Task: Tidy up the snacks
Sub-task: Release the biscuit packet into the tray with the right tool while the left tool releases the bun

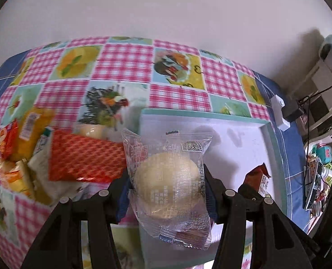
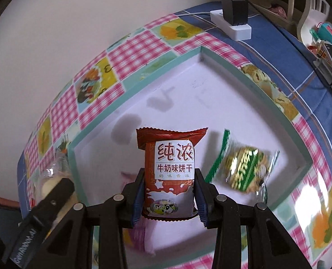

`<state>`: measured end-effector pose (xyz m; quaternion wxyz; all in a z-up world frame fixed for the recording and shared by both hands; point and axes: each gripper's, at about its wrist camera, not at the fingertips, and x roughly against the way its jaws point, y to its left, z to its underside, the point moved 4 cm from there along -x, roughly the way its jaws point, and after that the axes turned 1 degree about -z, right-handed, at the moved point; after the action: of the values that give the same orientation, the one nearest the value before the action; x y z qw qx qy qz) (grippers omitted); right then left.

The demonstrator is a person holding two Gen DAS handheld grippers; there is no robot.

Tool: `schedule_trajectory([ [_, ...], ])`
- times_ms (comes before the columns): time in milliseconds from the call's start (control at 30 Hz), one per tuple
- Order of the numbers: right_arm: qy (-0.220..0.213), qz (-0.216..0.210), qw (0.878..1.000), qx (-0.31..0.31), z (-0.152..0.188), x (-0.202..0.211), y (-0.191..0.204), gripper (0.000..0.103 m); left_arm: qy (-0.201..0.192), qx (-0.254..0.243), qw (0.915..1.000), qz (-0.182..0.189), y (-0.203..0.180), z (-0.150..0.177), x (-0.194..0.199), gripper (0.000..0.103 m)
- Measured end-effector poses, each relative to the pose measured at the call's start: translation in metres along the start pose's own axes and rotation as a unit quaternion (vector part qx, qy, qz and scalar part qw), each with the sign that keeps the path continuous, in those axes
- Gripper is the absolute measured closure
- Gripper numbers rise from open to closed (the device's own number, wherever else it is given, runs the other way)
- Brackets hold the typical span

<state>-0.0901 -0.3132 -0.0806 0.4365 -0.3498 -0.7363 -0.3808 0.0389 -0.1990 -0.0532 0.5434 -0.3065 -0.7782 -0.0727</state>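
Note:
My left gripper (image 1: 168,188) is shut on a clear-wrapped pale round cake (image 1: 168,179), held over the near left edge of a white tray with a teal rim (image 1: 201,113). My right gripper (image 2: 169,192) is shut on a red-brown milk biscuit packet (image 2: 170,170), held upright above the same tray (image 2: 143,85). That packet (image 1: 259,178) and the right gripper's finger show at the lower right of the left wrist view. The left gripper's finger (image 2: 51,199) and its cake (image 2: 49,181) appear at the lower left of the right wrist view. A green-and-gold snack packet (image 2: 244,168) lies in the tray to the right.
A heap of snacks lies on the checked tablecloth (image 1: 121,67) left of the tray: a red checked packet (image 1: 85,157), yellow and orange packets (image 1: 20,134). A white power strip with a black adapter (image 2: 233,20) sits at the table's far edge. Cluttered shelves (image 1: 318,174) stand to the right.

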Motion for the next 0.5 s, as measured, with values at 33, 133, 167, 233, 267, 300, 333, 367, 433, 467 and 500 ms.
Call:
schedule_trajectory([
  [33,-0.002,0.001,1.0,0.0,-0.003,-0.002,-0.001,0.061,0.0,-0.002,1.0,0.001,-0.002,-0.001,-0.004,0.045],
  [133,-0.007,0.003,1.0,0.001,-0.01,-0.007,-0.003,0.061,-0.002,-0.008,1.0,0.002,-0.007,-0.007,-0.014,0.045],
  [167,-0.01,0.004,1.0,0.002,-0.013,-0.008,-0.003,0.061,-0.002,-0.008,1.0,0.003,-0.008,-0.009,-0.017,0.045],
  [233,-0.018,0.006,1.0,0.006,-0.017,-0.01,-0.003,0.061,0.001,-0.01,0.9999,0.004,-0.009,-0.011,-0.024,0.045],
  [267,-0.021,0.008,1.0,0.007,-0.02,-0.011,-0.004,0.061,0.003,-0.011,0.9999,0.005,-0.01,-0.012,-0.028,0.045],
  [300,-0.022,0.008,1.0,0.006,-0.021,-0.012,-0.004,0.061,0.004,-0.012,0.9999,0.005,-0.011,-0.012,-0.032,0.045],
  [333,-0.021,0.009,1.0,0.005,-0.022,-0.014,-0.005,0.061,0.004,-0.012,0.9999,0.005,-0.011,-0.013,-0.034,0.045],
  [367,-0.02,0.01,1.0,0.005,-0.023,-0.015,-0.005,0.061,0.005,-0.011,0.9999,0.004,-0.011,-0.014,-0.037,0.045],
  [433,-0.019,0.013,1.0,0.005,-0.024,-0.018,-0.006,0.061,0.006,-0.011,0.9999,0.005,-0.011,-0.015,-0.041,0.045],
  [467,-0.018,0.015,1.0,0.005,-0.025,-0.019,-0.006,0.061,0.006,-0.012,0.9999,0.004,-0.012,-0.016,-0.043,0.045],
  [500,-0.017,0.017,1.0,0.004,-0.025,-0.02,-0.007,0.061,0.005,-0.013,0.9999,0.003,-0.012,-0.016,-0.043,0.045],
])
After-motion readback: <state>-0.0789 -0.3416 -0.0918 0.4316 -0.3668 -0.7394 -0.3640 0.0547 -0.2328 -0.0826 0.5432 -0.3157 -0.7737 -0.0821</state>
